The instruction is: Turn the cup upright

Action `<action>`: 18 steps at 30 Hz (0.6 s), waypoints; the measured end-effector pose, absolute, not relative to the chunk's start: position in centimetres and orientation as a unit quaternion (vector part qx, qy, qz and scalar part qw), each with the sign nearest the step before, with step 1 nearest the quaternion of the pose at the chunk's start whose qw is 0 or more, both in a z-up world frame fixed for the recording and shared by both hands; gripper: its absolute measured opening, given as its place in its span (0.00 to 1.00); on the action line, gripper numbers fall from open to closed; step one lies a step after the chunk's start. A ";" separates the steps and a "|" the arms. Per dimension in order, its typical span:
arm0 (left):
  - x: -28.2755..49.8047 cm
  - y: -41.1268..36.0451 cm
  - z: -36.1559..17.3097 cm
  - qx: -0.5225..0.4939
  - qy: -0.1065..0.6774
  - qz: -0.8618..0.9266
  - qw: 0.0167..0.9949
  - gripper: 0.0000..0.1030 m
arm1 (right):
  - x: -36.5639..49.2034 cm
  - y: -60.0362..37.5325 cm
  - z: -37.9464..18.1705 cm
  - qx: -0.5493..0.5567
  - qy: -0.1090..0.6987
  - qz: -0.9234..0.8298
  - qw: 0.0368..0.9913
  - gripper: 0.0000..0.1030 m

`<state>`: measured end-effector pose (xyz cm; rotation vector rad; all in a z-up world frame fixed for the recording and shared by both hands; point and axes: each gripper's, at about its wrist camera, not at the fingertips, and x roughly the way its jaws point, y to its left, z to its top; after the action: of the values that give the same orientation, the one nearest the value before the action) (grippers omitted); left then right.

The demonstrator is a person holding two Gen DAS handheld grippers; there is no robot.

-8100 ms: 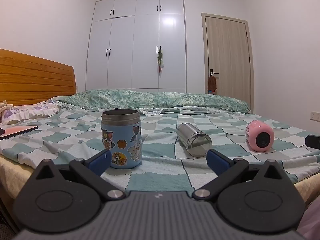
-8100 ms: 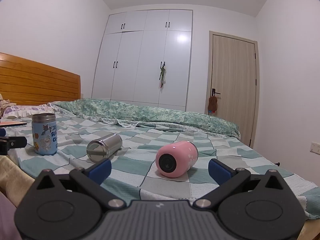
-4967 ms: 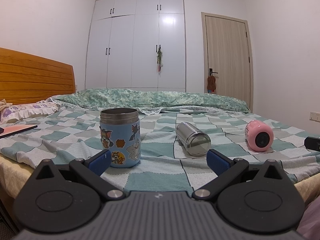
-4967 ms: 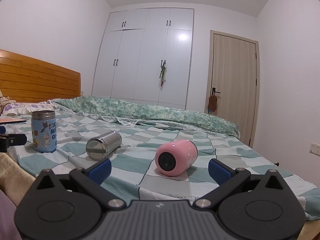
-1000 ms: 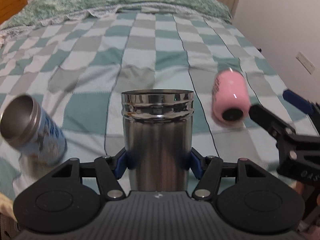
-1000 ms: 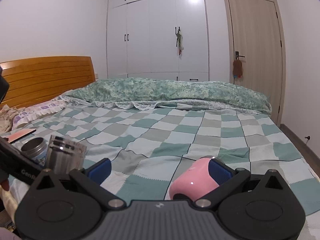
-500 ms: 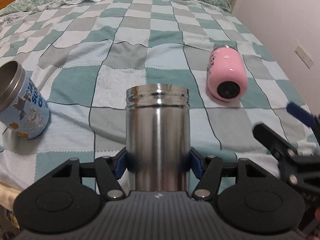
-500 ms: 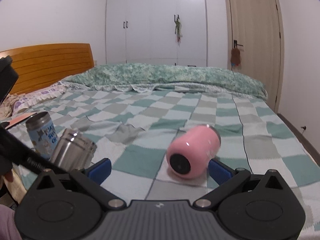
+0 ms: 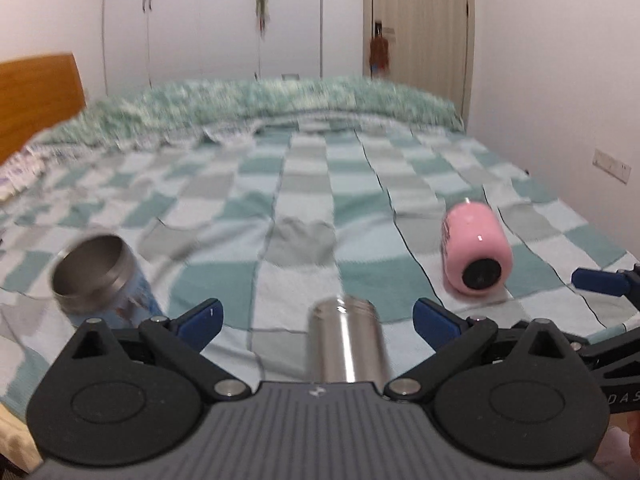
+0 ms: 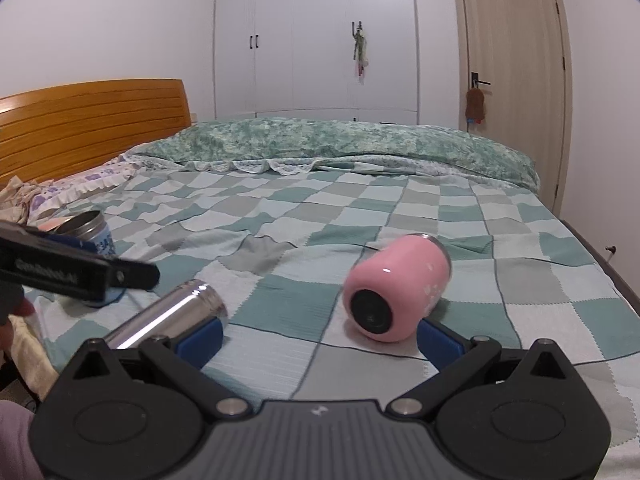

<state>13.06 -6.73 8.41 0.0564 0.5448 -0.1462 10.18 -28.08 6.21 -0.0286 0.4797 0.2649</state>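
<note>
A steel cup (image 9: 346, 340) stands between the blue pads of my left gripper (image 9: 316, 318), whose jaws are wide open and apart from it; the view is blurred. In the right wrist view the steel cup (image 10: 172, 314) appears tilted by the lens, near the left gripper's finger (image 10: 80, 272). A pink cup (image 10: 394, 288) lies on its side on the checked bedspread, black base toward me, just ahead of my open right gripper (image 10: 320, 338). It also shows in the left wrist view (image 9: 476, 250).
A blue cartoon cup (image 9: 100, 280) with a steel rim stands at the left, also in the right wrist view (image 10: 90, 236). The checked bedspread (image 10: 360, 216) stretches back to a green quilt, a wooden headboard (image 10: 92, 120), wardrobe and door.
My left gripper has opened and let go of the steel cup, which now stands on the bed, and has pulled back and tipped up. My right gripper has moved closer to the pink cup.
</note>
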 end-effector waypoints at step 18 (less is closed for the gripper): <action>8.1 1.9 5.0 0.026 0.157 -0.035 0.987 1.00 | 12.6 -18.7 6.4 -0.023 0.338 0.128 0.932 1.00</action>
<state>8.08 1.85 4.99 0.0521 0.3156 -0.0707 12.63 -18.71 6.35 -0.0467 0.6916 0.2614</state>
